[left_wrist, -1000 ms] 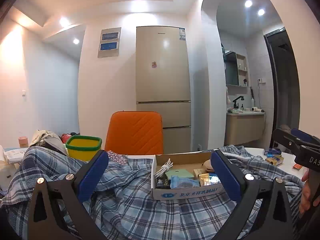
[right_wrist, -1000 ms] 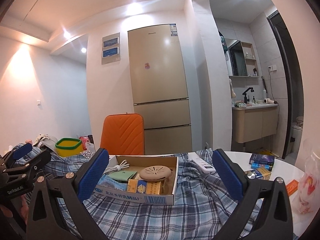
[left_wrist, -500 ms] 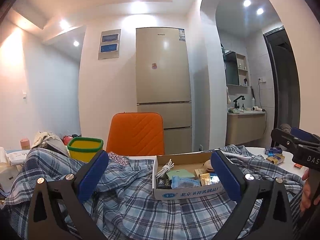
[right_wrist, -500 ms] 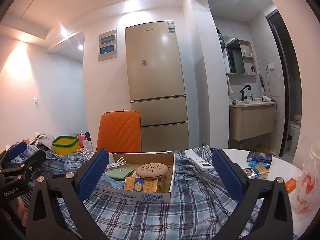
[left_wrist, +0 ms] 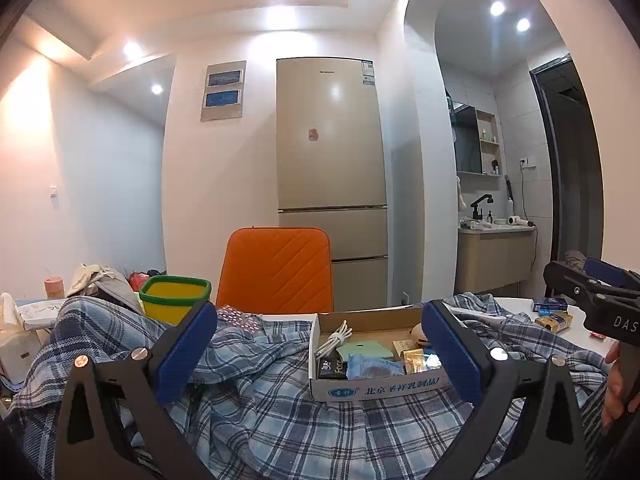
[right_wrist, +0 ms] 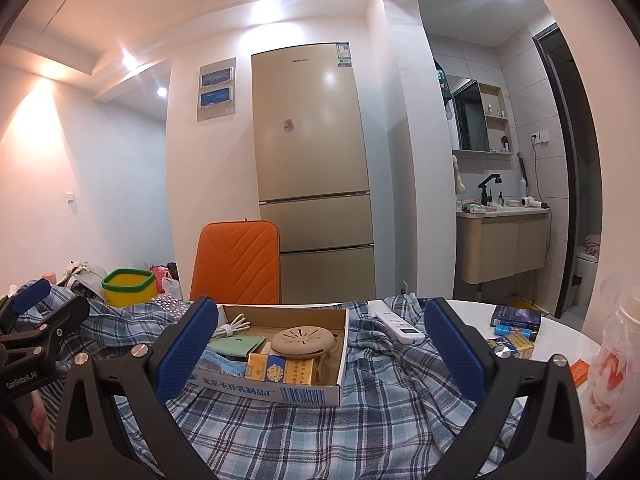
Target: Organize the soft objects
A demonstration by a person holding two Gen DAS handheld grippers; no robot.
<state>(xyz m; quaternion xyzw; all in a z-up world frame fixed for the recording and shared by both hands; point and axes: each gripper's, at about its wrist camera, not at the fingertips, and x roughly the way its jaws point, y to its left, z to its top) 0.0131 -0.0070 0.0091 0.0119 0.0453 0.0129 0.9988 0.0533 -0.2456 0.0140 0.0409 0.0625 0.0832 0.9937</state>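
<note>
A blue-and-white plaid shirt (left_wrist: 280,412) lies crumpled across the white bench (right_wrist: 560,332), bunched into soft folds and ridges, its checks crossed by dark lines. A shallow cardboard box (right_wrist: 280,392) of small items sits on top of the fabric, and a white remote (right_wrist: 400,326) rests on a fold beside it. The left gripper (left_wrist: 320,354) hangs above the cloth with its blue-padded fingers (left_wrist: 186,350) spread wide, holding nothing. The right gripper (right_wrist: 322,354) is likewise wide apart and empty, framing the box. An orange chair (left_wrist: 276,268) stands behind the bench.
</note>
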